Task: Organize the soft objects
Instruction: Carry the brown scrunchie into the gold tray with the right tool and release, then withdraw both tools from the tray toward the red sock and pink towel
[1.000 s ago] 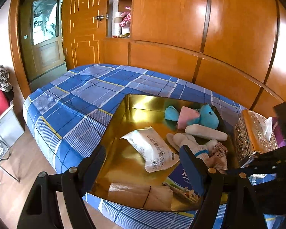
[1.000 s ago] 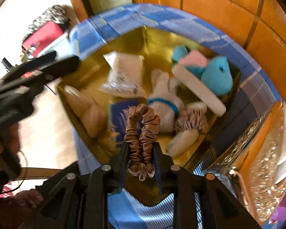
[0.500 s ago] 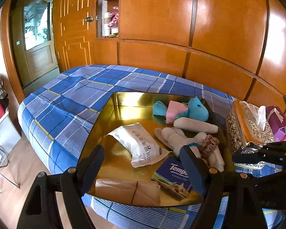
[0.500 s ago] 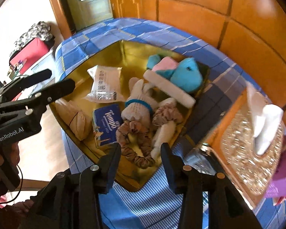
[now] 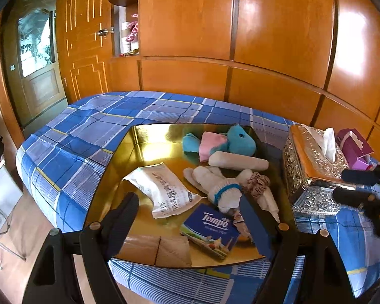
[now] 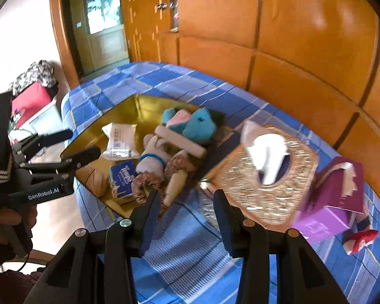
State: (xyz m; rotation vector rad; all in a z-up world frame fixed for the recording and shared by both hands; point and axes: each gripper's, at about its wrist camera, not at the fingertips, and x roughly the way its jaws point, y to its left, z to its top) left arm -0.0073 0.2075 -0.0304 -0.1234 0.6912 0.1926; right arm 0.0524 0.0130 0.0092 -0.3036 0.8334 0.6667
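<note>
A gold tray [image 5: 152, 147] on the blue plaid cover holds a teal and pink plush [image 5: 240, 141], a white plush with a blue band [image 5: 220, 190], a white roll [image 5: 238, 162] and a brown scrunchie [image 5: 258, 182]. In the right wrist view a second brown scrunchie [image 6: 144, 185] lies at the tray's near edge beside the Tempo tissue pack [image 6: 122, 177]. My right gripper [image 6: 186, 210] hangs above the cover just in front of it, open and empty. Open and empty too, my left gripper [image 5: 188, 217] hovers over the tray's near end.
A white wipes pack [image 5: 164, 190] and a brown pack [image 5: 162, 248] also lie in the tray. To the right stand an ornate silver tissue box [image 5: 311, 177] and a purple box [image 6: 326, 217]. Wooden panels back the bed; its left edge drops to the floor.
My right gripper let go of the brown scrunchie, which now lies in the tray, then rose and drew back to the right. The left gripper pulled back slightly.
</note>
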